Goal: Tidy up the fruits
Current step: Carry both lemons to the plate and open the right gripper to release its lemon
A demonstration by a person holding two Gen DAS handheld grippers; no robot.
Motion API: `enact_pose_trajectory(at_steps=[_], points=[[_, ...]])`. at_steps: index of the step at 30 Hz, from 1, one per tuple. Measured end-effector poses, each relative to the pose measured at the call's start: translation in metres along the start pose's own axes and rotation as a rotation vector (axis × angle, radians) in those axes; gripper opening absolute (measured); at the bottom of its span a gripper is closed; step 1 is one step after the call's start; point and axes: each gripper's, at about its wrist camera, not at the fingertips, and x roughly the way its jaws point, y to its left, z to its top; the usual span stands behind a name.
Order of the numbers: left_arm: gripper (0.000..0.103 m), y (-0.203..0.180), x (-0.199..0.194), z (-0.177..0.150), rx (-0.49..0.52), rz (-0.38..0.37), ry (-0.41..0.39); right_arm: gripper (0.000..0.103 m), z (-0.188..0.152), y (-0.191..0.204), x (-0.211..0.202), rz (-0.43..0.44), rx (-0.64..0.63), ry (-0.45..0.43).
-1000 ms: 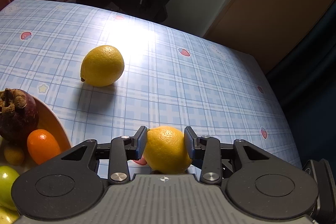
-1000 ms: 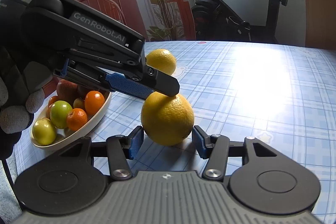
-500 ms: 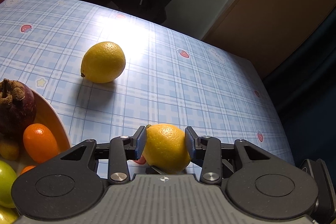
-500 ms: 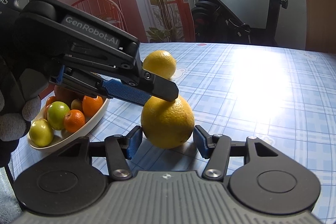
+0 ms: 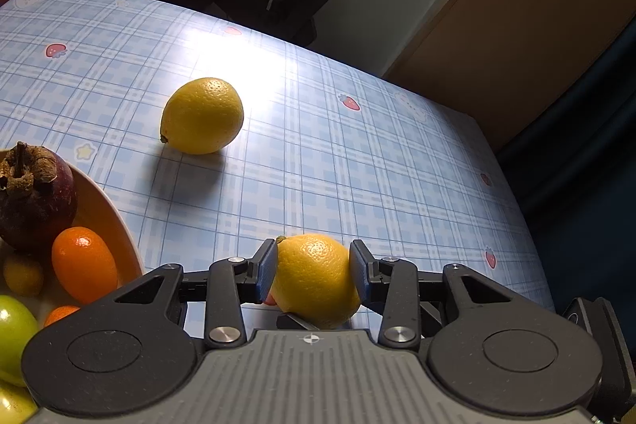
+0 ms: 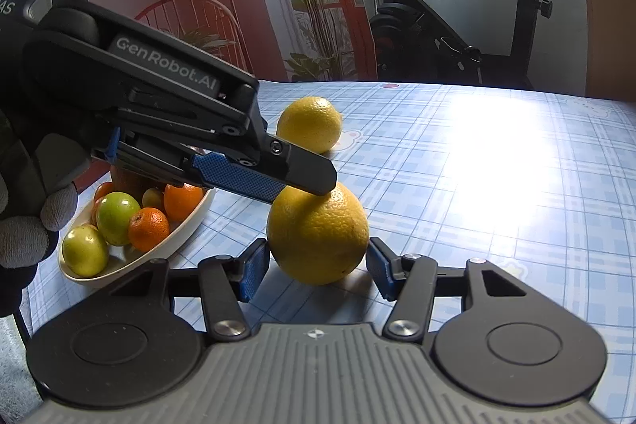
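My left gripper (image 5: pixel 314 271) is shut on a yellow lemon (image 5: pixel 316 279), just above the checked tablecloth. In the right wrist view the same lemon (image 6: pixel 318 237) sits between my right gripper's open pads, which do not touch it; the right gripper (image 6: pixel 316 267) is open. The left gripper (image 6: pixel 278 181) reaches in from the left and holds the lemon from the side. A second lemon (image 5: pixel 202 116) lies loose farther back on the table; it also shows in the right wrist view (image 6: pixel 310 124).
A cream oval bowl (image 6: pixel 190 221) at the left holds green fruits, small oranges and a dark red fruit (image 5: pixel 35 197). An exercise bike (image 6: pixel 457 26), a plant and a chair stand beyond the table. The table's right edge (image 5: pixel 512 193) drops off.
The left gripper with its lemon has drifted slightly; the far lemon and the bowl sit a little lower in the left wrist view. The right gripper has stayed open around the lemon.
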Motion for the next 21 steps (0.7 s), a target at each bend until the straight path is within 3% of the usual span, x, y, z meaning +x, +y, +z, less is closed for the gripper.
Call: enact_pose_trajectory(at_steps=[14,21], points=[[0.036,0.011,-0.004,-0.003,-0.058,-0.036,-0.012,0.056,0.001,0.000,-0.001,0.003,-0.013,0.002],[0.036,0.015,-0.028,-0.003,-0.041,-0.034,-0.040,0.056,0.008,0.016,-0.007,0.019,-0.011,-0.021]])
